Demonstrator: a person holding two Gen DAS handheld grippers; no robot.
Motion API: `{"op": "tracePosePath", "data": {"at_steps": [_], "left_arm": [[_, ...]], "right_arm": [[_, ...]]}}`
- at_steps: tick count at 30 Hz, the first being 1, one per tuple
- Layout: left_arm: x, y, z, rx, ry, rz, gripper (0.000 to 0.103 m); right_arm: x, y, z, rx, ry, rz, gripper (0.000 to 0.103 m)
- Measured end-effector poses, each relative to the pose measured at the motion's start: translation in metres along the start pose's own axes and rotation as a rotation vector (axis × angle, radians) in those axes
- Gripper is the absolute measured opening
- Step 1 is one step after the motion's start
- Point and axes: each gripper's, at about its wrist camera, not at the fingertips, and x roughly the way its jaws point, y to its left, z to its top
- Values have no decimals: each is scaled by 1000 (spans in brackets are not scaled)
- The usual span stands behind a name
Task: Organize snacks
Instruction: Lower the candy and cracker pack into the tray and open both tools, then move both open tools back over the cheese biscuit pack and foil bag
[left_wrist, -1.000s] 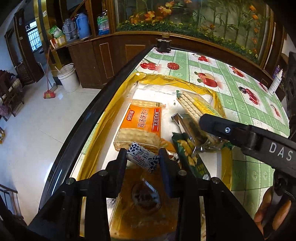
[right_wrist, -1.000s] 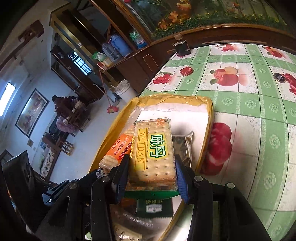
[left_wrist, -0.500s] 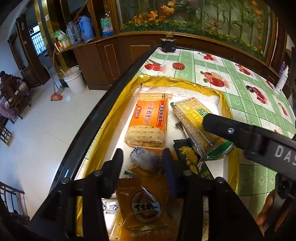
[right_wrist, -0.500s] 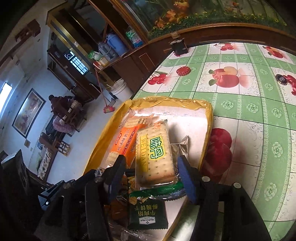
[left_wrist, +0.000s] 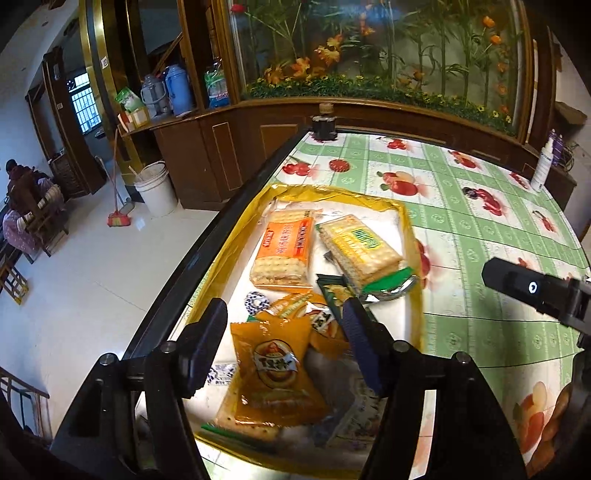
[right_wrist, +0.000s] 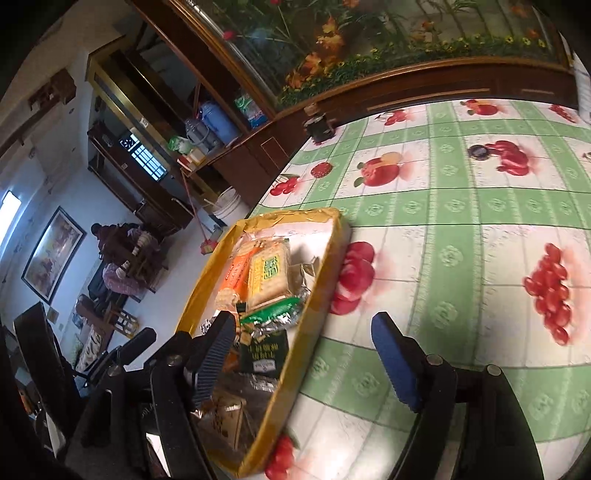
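Note:
A shallow yellow-rimmed box on the table holds the snacks. An orange cracker pack and a yellow-green cracker pack lie side by side at its far end. Orange sachets, a dark green sachet and a small blue-white candy lie nearer. My left gripper is open and empty above the sachets. My right gripper is open and empty over the box's right rim; it also shows in the left wrist view.
The table has a green fruit-print cloth and a dark edge at the left. A dark jar stands at the far end, a white spray bottle at the far right. A wooden cabinet is behind.
The right gripper let go of the yellow-green cracker pack in the box, opened and drew back to the right. The left gripper released the candy, opened wider and pulled back.

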Motion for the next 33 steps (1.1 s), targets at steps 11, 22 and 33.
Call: {"op": "tracePosePath", "data": {"at_steps": [11, 22, 33], "left_arm": [[-33, -37, -5, 63, -48, -42, 73], [-47, -94, -14, 148, -32, -145, 74], [-56, -134, -24, 222, -11, -197, 74]], "right_arm": [[-62, -31, -31, 5, -45, -74, 79], [-131, -102, -67, 85, -107, -233, 83], [-182, -188, -60, 154, -164, -602, 86]]}}
